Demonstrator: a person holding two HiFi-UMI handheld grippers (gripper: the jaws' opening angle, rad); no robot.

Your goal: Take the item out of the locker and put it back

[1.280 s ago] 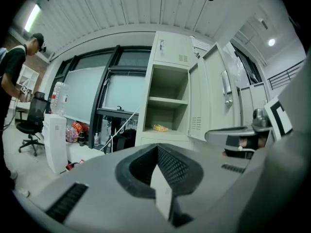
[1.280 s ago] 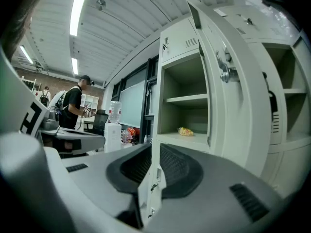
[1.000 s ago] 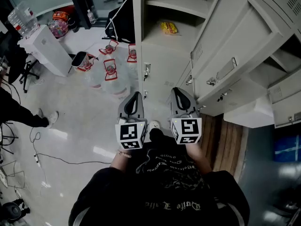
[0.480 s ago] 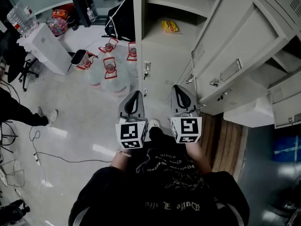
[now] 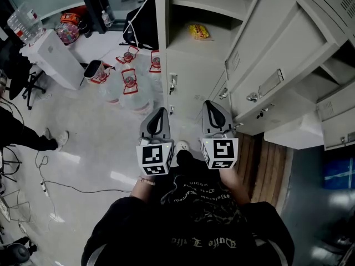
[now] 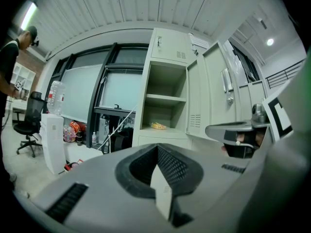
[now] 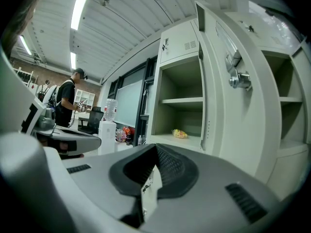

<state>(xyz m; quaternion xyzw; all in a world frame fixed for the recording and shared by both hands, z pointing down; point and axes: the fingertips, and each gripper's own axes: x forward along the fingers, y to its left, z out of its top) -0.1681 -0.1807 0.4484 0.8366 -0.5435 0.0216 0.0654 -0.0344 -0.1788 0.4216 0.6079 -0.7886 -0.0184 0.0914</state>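
**While both pairs of jaws are sitting closed: yellow packet on the locker shelf**

While we are holding the left gripper [image 5: 159, 112] and the right gripper [image 5: 210, 106] side by side in front of our body, both pairs of jaws are resting closed, pad against pad, with nothing between them.

Item: yellow packet [image 5: 200, 32]. It is lying on the lower shelf of the open locker [image 5: 180, 40], well apart from both grippers, ahead of them and higher. Its long axis is running roughly across the opening, slightly slanted. We are judging the right gripper the nearer, since in the head view the packet is sitting almost straight ahead of it.

Surroundings: the locker door [image 5: 277, 43] is standing wide open to the right, close beside the right gripper's line of reach. Water jugs [image 5: 130, 87] are standing on the floor left of the locker, with a white cabinet [image 5: 55, 60] further left. Nothing is standing between the jaws and the shelf mouth.

Status: a packet on the shelf with empty jaws is fitting both a stage before its removal and one after its return. We are leaving that open.
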